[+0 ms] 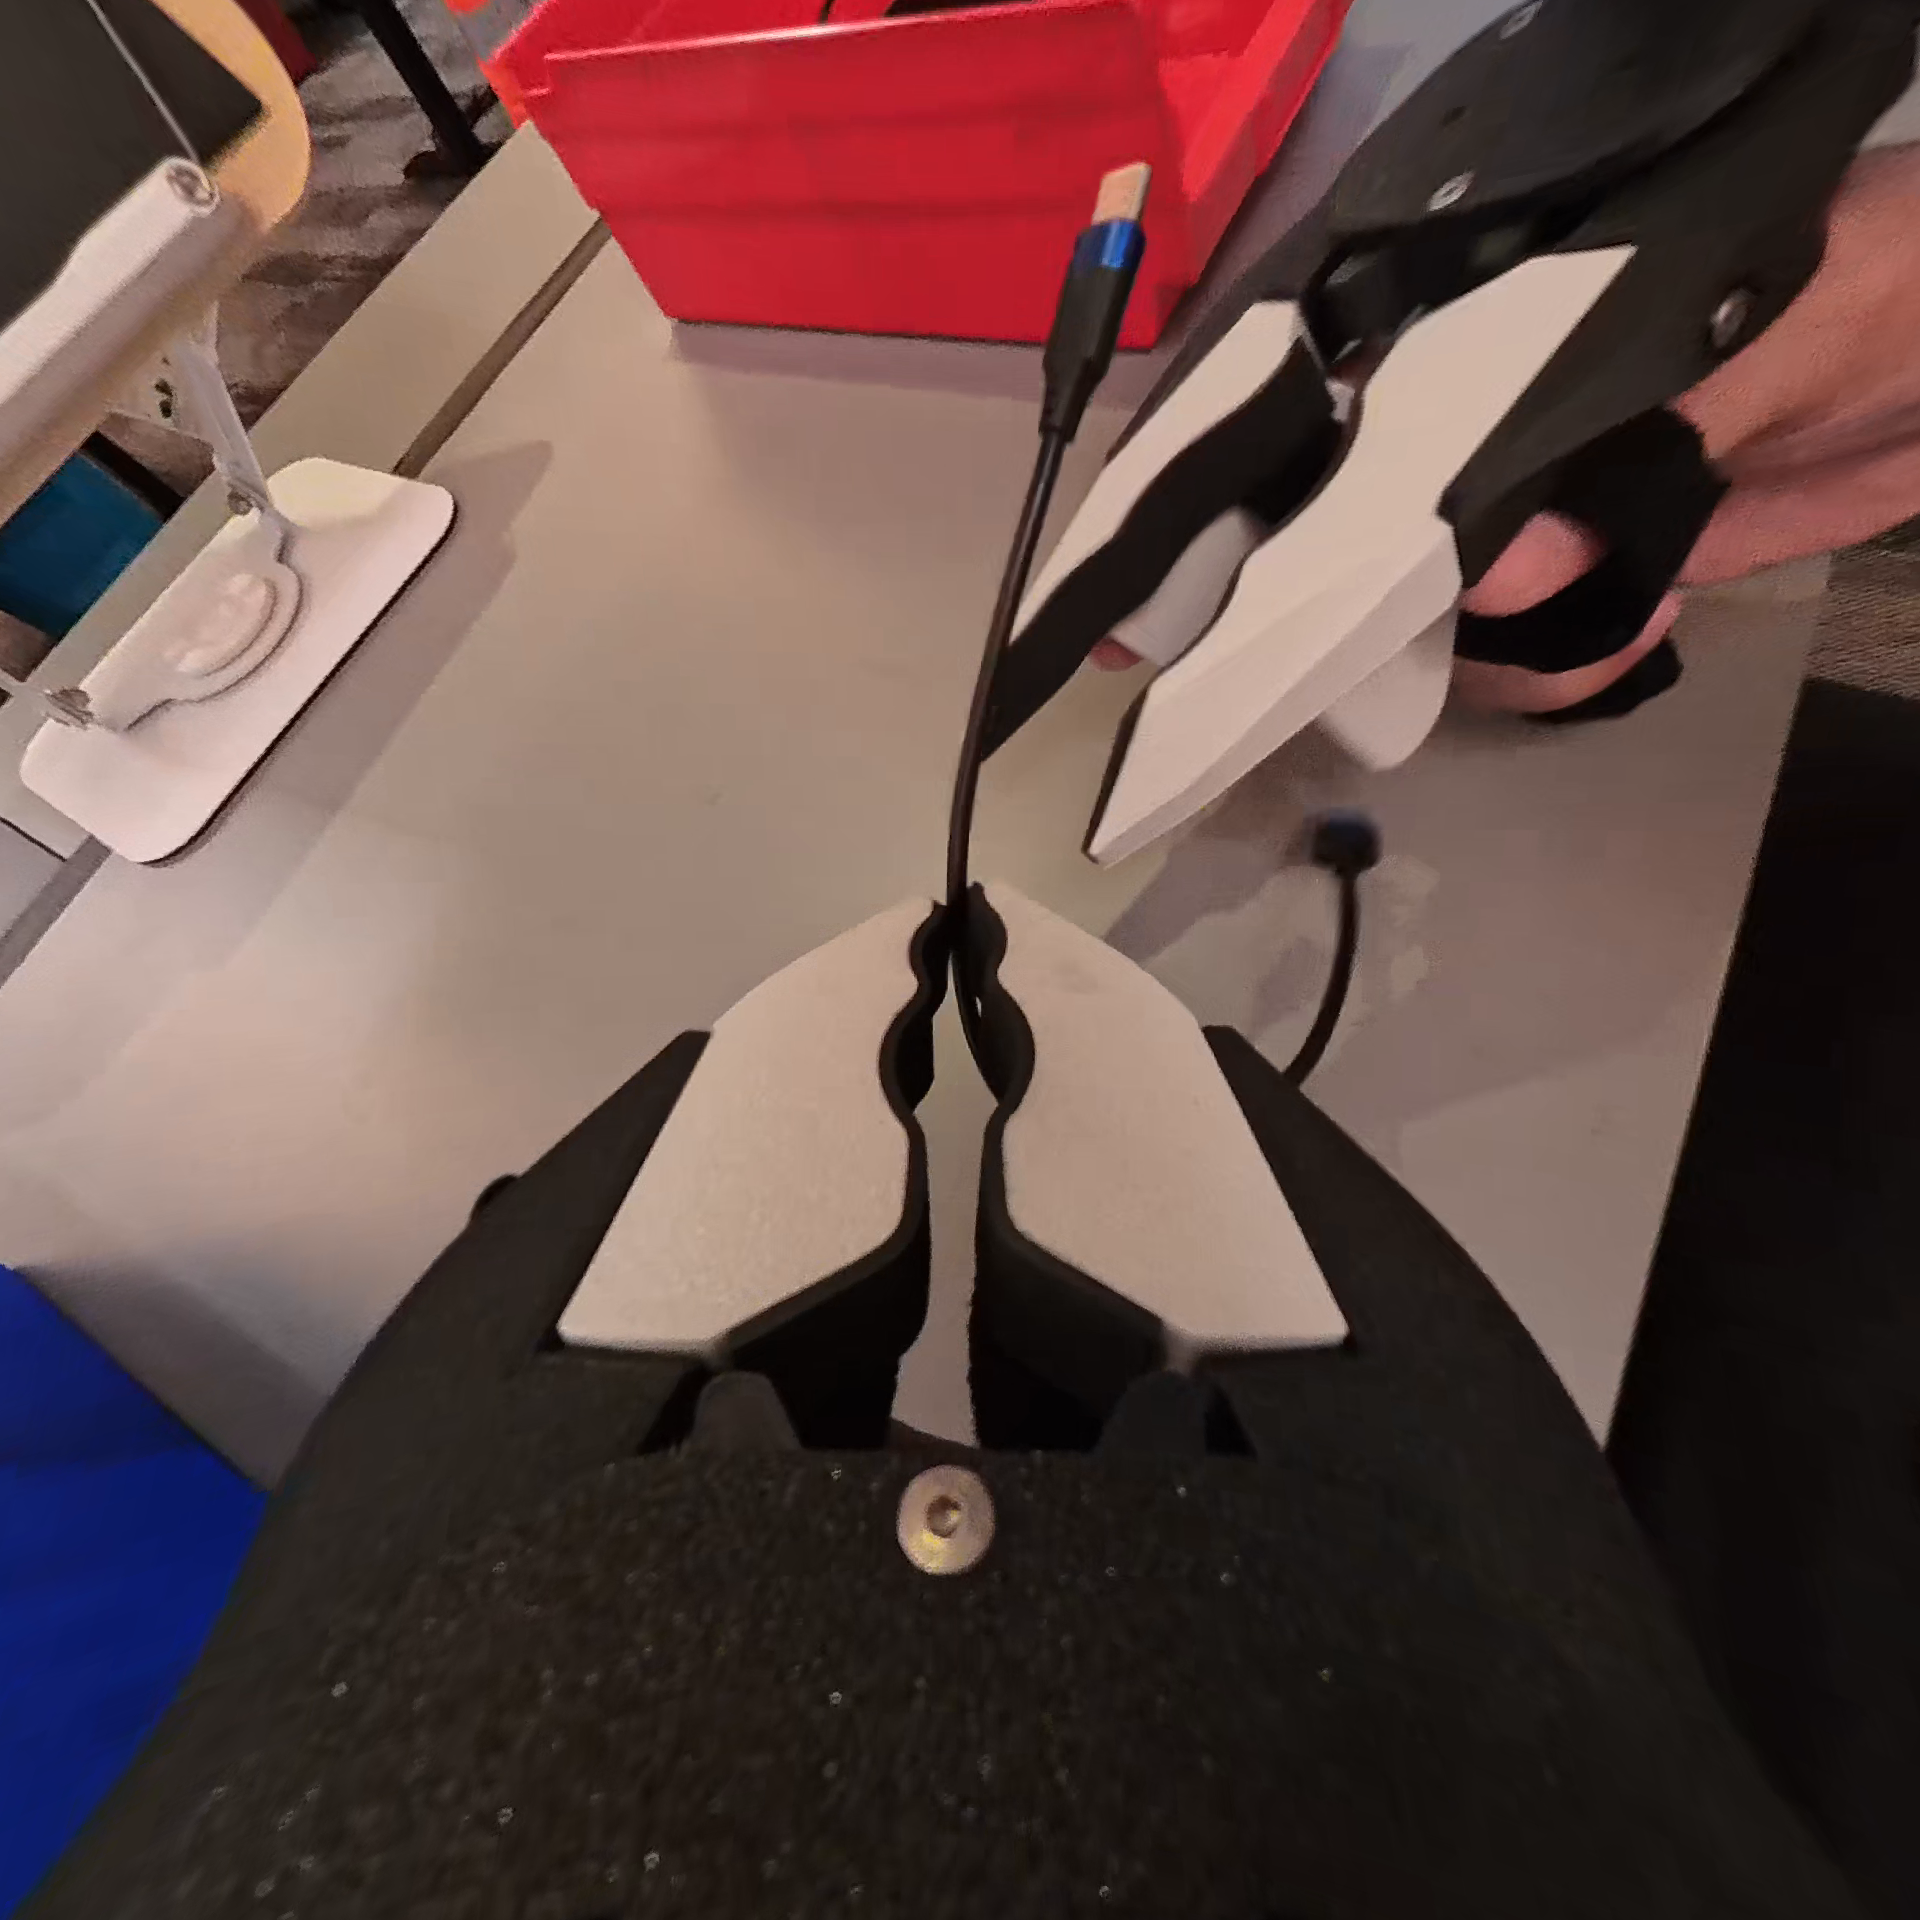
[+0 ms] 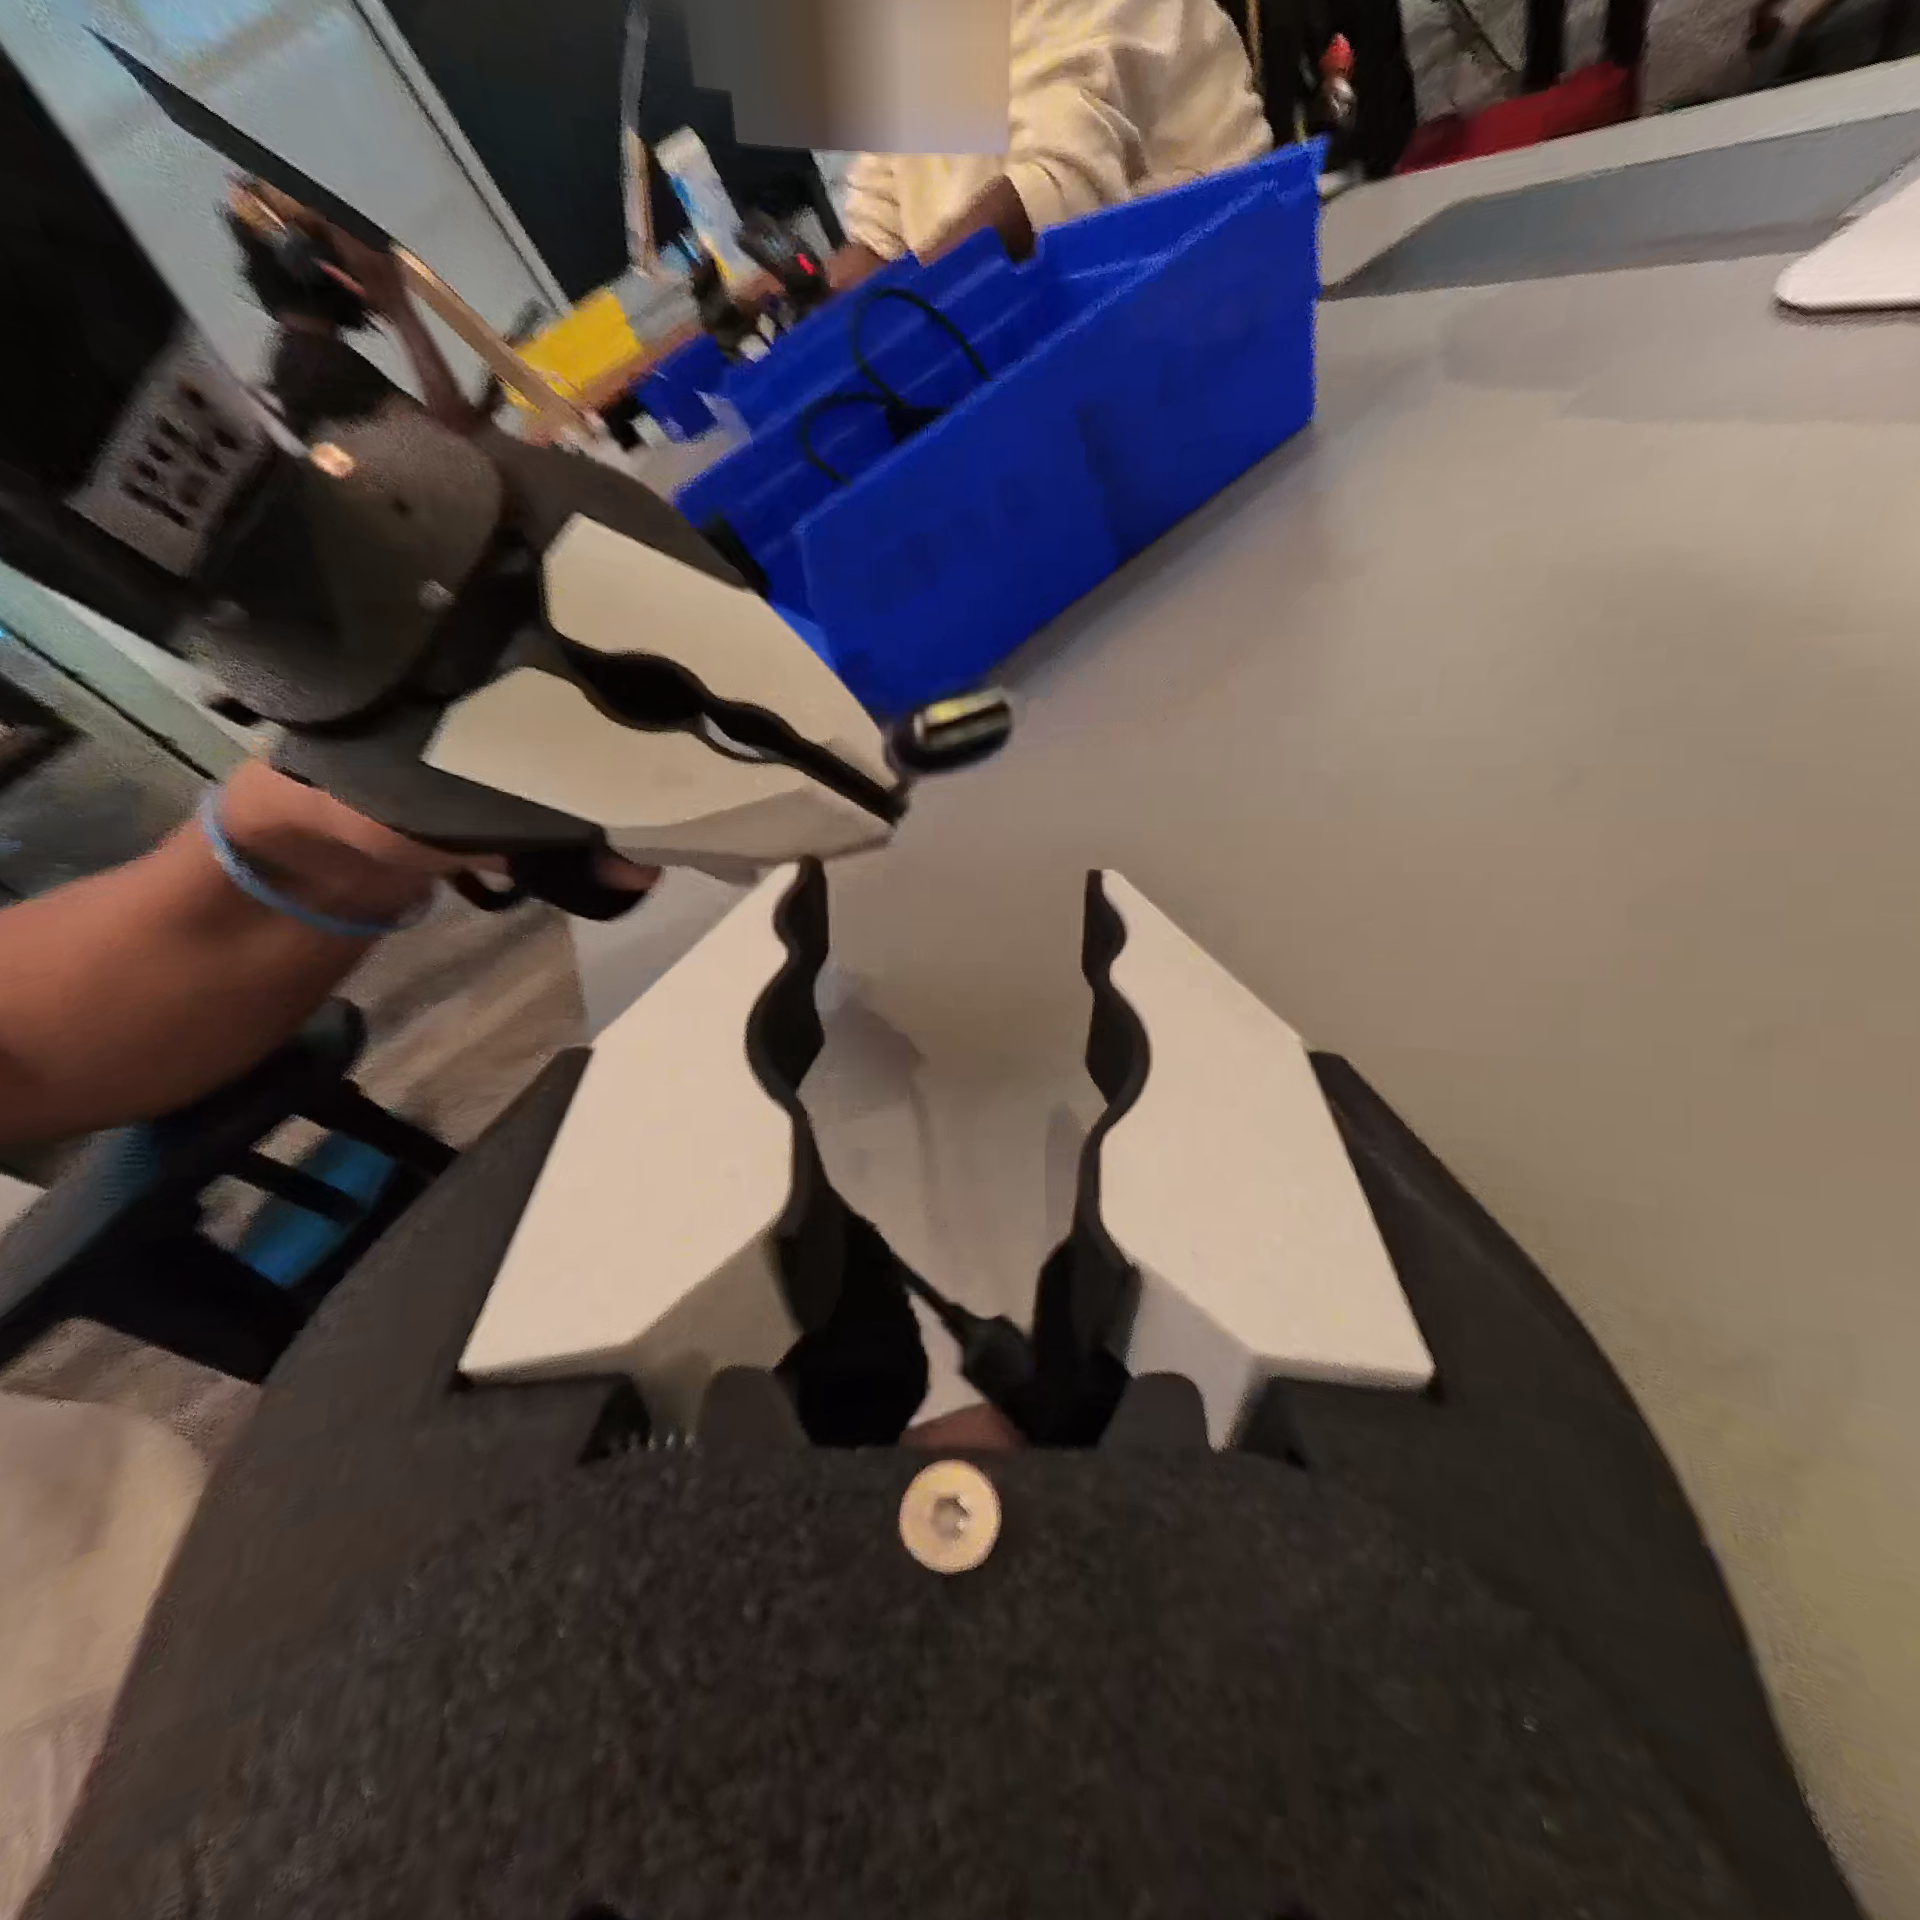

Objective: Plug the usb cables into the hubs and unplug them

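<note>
My left gripper (image 1: 961, 920) is shut on a thin black cable (image 1: 1013, 582). The cable rises from the fingertips to a USB plug (image 1: 1110, 234) with a blue band. Its other end hangs off to the right, with a small black connector (image 1: 1345, 836) above the grey table (image 1: 623, 727). In the right wrist view the left gripper (image 2: 883, 800) shows with the plug (image 2: 956, 722) sticking out past its tips. My right gripper (image 2: 951, 888) is open with nothing between its pads, close beside the left gripper's tips. A black connector (image 2: 987, 1340) shows low between its finger bases. The right gripper also shows in the left wrist view (image 1: 1049, 795).
A red bin (image 1: 894, 177) stands at the far side of the table. A blue bin (image 2: 1039, 499) holding black cables stands behind the left gripper. A white stand (image 1: 239, 655) sits at the left. A person in a pale top (image 2: 1101, 104) is behind the blue bin. Only a small space, under 4 cm, lies between the two pairs of fingers.
</note>
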